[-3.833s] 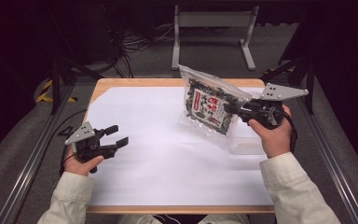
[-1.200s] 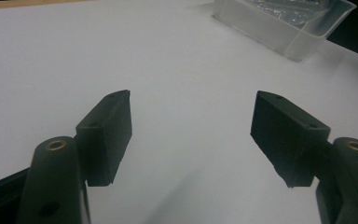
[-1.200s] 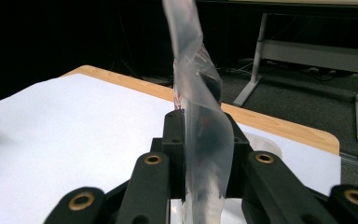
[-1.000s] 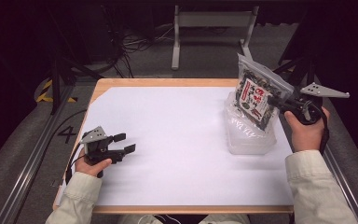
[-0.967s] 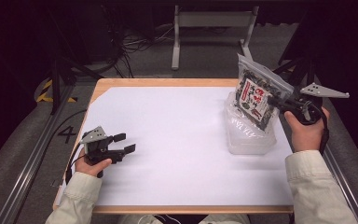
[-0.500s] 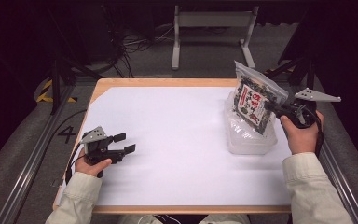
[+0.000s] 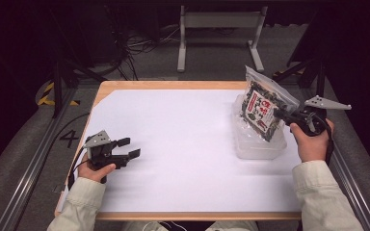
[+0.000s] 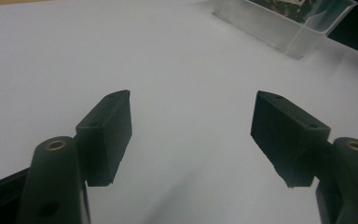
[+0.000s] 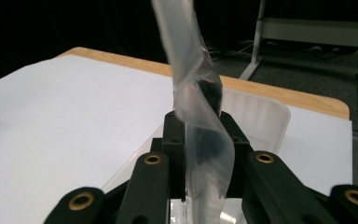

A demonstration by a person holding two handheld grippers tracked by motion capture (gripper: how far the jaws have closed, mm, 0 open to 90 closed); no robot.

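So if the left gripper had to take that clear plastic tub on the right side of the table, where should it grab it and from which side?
Probably the clear tub's near long wall, from above with the left gripper coming from the table's middle. It's open-topped with thin upright walls; the snack bag held by the right gripper crowds the far end.

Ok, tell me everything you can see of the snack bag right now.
The snack bag is a clear plastic pouch with dark contents and a red-and-white label. It stands on edge, tilted, its lower part down inside the clear plastic container at the table's right side. The right gripper is shut on its edge; the film bends above the pads.
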